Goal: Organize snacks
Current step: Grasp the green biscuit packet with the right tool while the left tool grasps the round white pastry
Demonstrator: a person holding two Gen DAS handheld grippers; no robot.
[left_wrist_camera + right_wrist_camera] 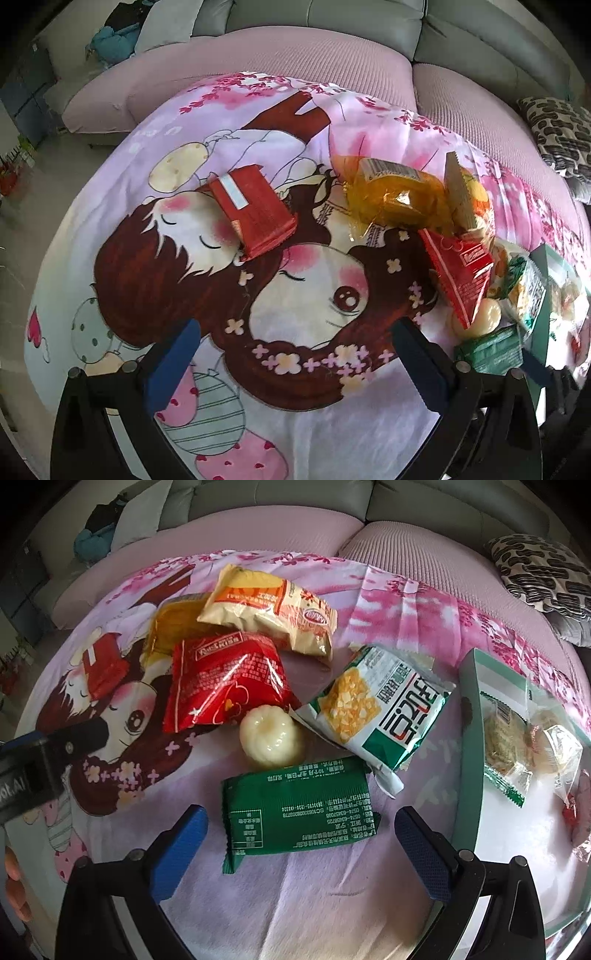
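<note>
Snacks (295, 805) crowd together; the tray (469, 716) is cut off.

Black tongs (301, 843), blue textured pads (419, 853)

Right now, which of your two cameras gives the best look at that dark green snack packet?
The right wrist view: the green packet lies whole and unobstructed between the open fingers of the right gripper, print readable. The left wrist view catches only part of it at the right edge, behind a finger.

The green packet (301, 808) carries upside-down print including "0574-63457098"; other packets' lettering cannot be read.
</note>
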